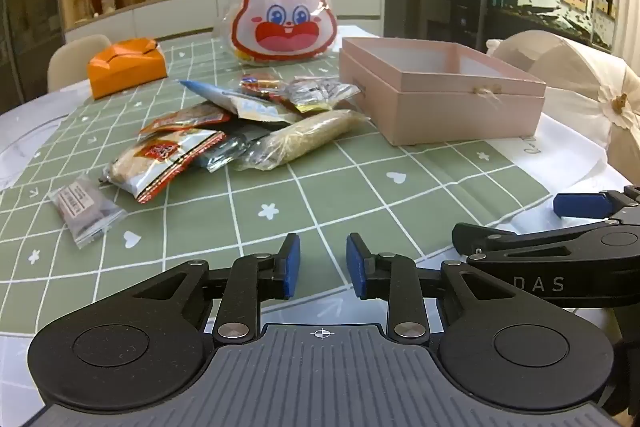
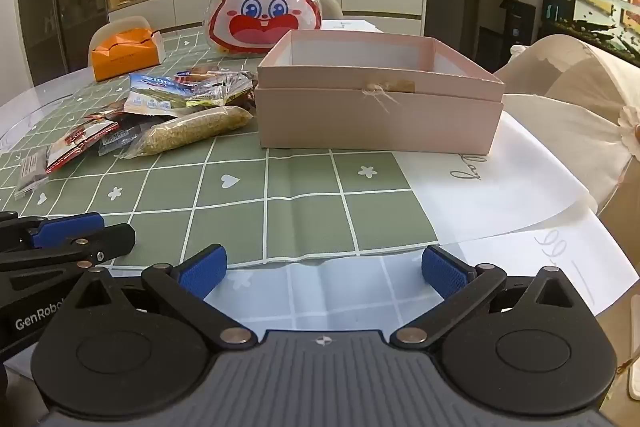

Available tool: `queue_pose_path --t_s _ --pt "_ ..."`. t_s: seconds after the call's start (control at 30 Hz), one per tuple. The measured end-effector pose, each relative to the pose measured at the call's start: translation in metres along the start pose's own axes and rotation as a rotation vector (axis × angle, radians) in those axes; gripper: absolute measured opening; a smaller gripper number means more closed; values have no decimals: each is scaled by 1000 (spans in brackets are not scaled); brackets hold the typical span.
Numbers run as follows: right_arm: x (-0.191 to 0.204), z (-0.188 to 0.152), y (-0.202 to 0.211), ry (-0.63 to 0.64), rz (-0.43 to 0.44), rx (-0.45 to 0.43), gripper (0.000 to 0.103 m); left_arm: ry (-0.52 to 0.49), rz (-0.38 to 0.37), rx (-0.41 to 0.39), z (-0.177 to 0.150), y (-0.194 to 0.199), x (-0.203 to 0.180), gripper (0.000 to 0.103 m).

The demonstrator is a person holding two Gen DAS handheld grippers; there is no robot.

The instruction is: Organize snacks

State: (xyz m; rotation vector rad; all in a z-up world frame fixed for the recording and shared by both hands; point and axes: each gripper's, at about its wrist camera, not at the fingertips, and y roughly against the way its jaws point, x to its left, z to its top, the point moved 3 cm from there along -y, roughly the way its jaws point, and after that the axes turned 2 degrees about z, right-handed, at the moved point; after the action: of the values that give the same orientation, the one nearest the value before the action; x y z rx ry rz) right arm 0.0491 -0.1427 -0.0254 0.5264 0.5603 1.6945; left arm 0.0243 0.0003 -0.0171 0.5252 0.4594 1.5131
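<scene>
Two handheld grippers hover low over the green grid-patterned tablecloth [image 1: 360, 195], neither holding anything: the left gripper [image 1: 323, 265] has its blue pads a narrow gap apart, the right gripper [image 2: 324, 269] is spread wide. Toward the left of centre in both views lies a heap of crinkly snack packets [image 1: 224, 131], just beside the open pale pink cardboard box [image 2: 380, 115]. Behind them stands a rabbit-faced plastic bag [image 1: 282, 13], with an orange folded carton [image 1: 126, 67] further left.

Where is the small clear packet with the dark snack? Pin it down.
In the left wrist view the small clear packet lies on the green checked tablecloth at far left, apart from the snack pile, just nearer than the red-and-white bag.
</scene>
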Motion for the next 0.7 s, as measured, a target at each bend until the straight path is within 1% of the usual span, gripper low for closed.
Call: queue_pose_path --t_s 0.7 --pt "-1 -1 1 -4 0 -7 103 -4 4 -3 0 0 0 31"
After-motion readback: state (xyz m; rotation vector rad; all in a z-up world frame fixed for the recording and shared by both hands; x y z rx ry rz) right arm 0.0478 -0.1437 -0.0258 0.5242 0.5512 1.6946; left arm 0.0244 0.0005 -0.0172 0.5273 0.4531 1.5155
